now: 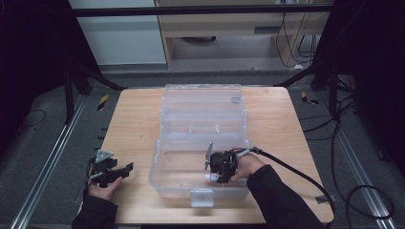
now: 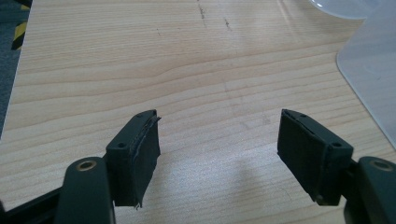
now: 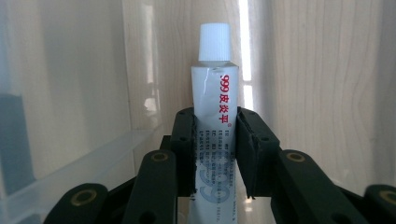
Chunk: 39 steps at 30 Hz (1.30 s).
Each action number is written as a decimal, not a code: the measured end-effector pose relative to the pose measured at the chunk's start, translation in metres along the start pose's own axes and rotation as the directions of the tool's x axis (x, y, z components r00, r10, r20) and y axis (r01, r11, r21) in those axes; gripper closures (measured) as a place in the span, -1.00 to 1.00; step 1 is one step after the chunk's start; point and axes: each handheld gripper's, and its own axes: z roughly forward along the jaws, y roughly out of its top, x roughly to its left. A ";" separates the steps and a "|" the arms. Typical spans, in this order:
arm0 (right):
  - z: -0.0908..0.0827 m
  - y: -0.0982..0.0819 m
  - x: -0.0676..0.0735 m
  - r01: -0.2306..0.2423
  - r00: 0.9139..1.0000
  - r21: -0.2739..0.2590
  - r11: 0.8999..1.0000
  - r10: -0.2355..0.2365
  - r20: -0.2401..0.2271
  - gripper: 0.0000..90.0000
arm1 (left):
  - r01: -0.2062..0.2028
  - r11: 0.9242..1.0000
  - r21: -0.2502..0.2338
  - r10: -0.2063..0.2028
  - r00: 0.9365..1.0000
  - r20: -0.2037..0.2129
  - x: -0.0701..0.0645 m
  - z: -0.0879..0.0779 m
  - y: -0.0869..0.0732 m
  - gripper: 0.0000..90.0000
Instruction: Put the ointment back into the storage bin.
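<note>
Right hand-held gripper (image 3: 215, 154) clamping white tube (image 3: 214, 102) inside clear plastic box (image 1: 165, 183). Left hand-held gripper (image 2: 217, 149) hovering over desk (image 2: 187, 70), jaws gaping, holding nothing.

In the middle of the frame the right gripper (image 3: 215, 154) clamps a white tube (image 3: 214, 100), its ribbed cap (image 3: 214, 42) pointing up, before a clear plastic wall (image 3: 65, 93).

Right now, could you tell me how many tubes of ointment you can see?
1. The white tube, with a white cap and red print, is clamped in the right gripper over the open clear plastic box. Others could be hidden behind the hand.
</note>
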 end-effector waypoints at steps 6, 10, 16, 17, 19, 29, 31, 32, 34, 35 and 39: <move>0.003 -0.003 -0.002 -0.009 1.000 0.030 1.000 0.009 0.002 0.54 | -0.001 1.000 0.000 0.001 1.000 -0.001 0.000 0.000 0.000 -0.35; 0.006 -0.004 -0.003 0.005 1.000 0.042 0.999 -0.005 -0.007 0.54 | 0.000 1.000 0.001 0.000 1.000 -0.001 0.000 0.000 0.000 -0.35; 0.007 -0.004 -0.003 -0.002 1.000 0.060 0.998 0.003 -0.011 0.53 | -0.001 1.000 0.002 0.001 1.000 0.000 0.000 0.000 0.000 -0.35; 0.007 -0.004 -0.002 -0.008 1.000 0.064 0.998 0.009 -0.011 0.53 | -0.001 1.000 0.001 0.001 1.000 0.000 0.000 0.000 0.000 -0.35; 0.007 -0.004 -0.002 -0.005 1.000 0.061 0.998 0.006 -0.017 0.54 | -0.002 1.000 0.002 0.002 1.000 0.000 0.000 0.000 0.000 -0.35; -0.008 -0.007 -0.001 -0.014 1.000 0.002 1.000 0.014 0.001 0.47 | -0.003 1.000 0.002 0.003 1.000 0.003 0.000 0.000 0.000 -0.35; -0.017 -0.008 0.000 -0.028 0.999 -0.028 0.999 0.029 0.014 0.46 | -0.003 1.000 0.003 0.003 1.000 0.003 0.000 0.000 0.000 -0.35; -0.022 -0.009 0.001 -0.035 0.999 -0.045 0.998 0.037 0.027 0.45 | -0.003 1.000 0.002 0.003 1.000 0.003 0.000 0.000 0.000 -0.35; -0.032 -0.011 0.004 -0.055 0.997 -0.085 0.995 0.059 0.042 0.42 | -0.002 1.000 0.002 0.002 1.000 0.002 0.000 0.000 0.000 -0.35; -0.037 -0.013 0.005 -0.059 0.997 -0.111 0.992 0.065 0.050 0.40 | -0.002 1.000 0.003 0.002 1.000 0.002 0.000 0.000 0.000 -0.35; -0.060 -0.022 0.010 -0.115 0.989 -0.207 0.972 0.132 0.071 0.29 | -0.002 1.000 0.002 0.002 1.000 0.001 0.000 0.000 0.000 -0.35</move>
